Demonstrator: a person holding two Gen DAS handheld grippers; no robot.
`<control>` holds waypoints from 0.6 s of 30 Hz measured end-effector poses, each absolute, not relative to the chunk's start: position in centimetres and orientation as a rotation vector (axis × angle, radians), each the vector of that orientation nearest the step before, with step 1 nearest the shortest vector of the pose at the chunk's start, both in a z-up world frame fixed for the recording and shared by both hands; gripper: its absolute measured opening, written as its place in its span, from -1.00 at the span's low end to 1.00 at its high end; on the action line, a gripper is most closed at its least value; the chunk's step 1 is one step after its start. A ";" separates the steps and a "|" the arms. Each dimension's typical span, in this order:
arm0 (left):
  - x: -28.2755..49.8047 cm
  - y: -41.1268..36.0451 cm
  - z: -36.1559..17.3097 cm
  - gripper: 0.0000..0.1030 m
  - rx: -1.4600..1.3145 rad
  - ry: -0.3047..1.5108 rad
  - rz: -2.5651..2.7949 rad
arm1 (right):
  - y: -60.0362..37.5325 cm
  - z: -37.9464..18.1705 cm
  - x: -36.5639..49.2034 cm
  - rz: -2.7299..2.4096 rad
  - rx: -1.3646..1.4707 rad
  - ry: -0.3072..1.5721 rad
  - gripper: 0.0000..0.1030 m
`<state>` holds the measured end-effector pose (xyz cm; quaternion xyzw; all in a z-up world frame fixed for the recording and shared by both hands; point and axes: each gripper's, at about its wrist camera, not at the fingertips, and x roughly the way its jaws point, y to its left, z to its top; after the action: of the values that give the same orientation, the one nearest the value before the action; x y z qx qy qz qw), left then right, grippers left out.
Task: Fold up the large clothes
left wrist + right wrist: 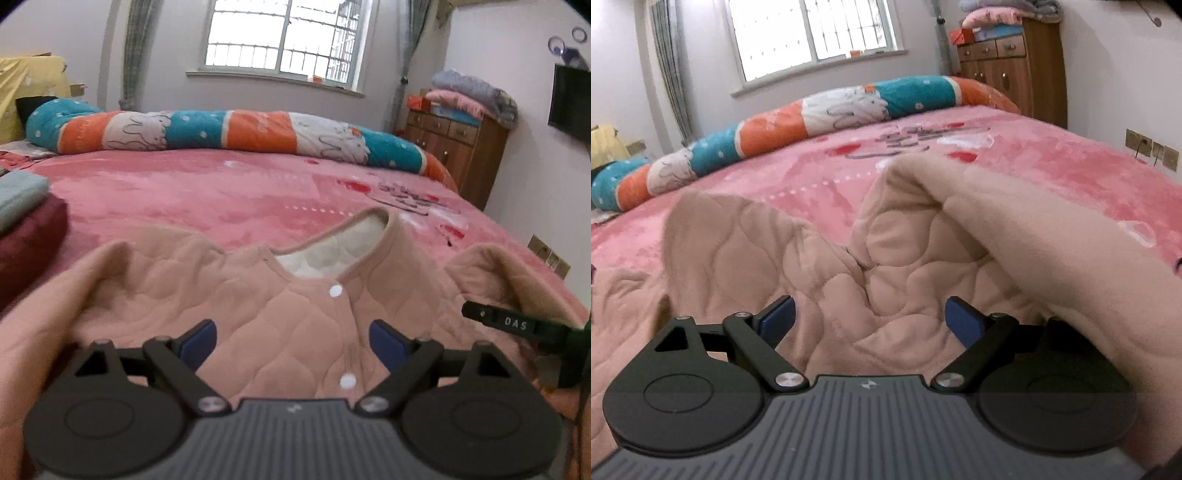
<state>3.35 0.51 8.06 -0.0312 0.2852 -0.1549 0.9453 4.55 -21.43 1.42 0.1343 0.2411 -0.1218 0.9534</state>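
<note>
A peach quilted jacket point(280, 306) with white snap buttons and a white lining lies on the pink bed, collar pointing away. My left gripper point(291, 343) is open just above its button front, with nothing between the blue pads. In the right wrist view the same jacket point(886, 266) is bunched, with a fold or sleeve raised at the right. My right gripper point(870, 321) is open over this bunched cloth and holds nothing. Part of the right gripper, labelled DAS, shows at the right edge of the left wrist view point(517, 325).
The pink blanket point(221, 188) covers the bed. A rolled teal, orange and white quilt point(229, 129) lies along the far side. Folded maroon and grey clothes point(26, 221) sit stacked at the left. A wooden cabinet point(458, 144) with bedding stands at the right wall.
</note>
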 end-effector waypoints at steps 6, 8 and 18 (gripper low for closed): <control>-2.3 5.4 10.2 0.75 -0.061 0.565 -0.285 | -18.6 3.5 -0.7 -0.223 0.222 0.465 1.00; -3.9 7.0 10.6 0.76 -0.061 0.572 -0.272 | -17.7 4.2 -2.5 -0.218 0.186 0.461 1.00; -13.2 6.7 9.6 0.76 0.015 0.653 -0.487 | -18.3 6.8 -13.3 -0.344 0.254 0.423 1.00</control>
<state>-13.18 6.68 9.55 0.0075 0.3177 -0.2369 0.9181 -13.29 -18.30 6.76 0.1253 0.2082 -0.1693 0.9551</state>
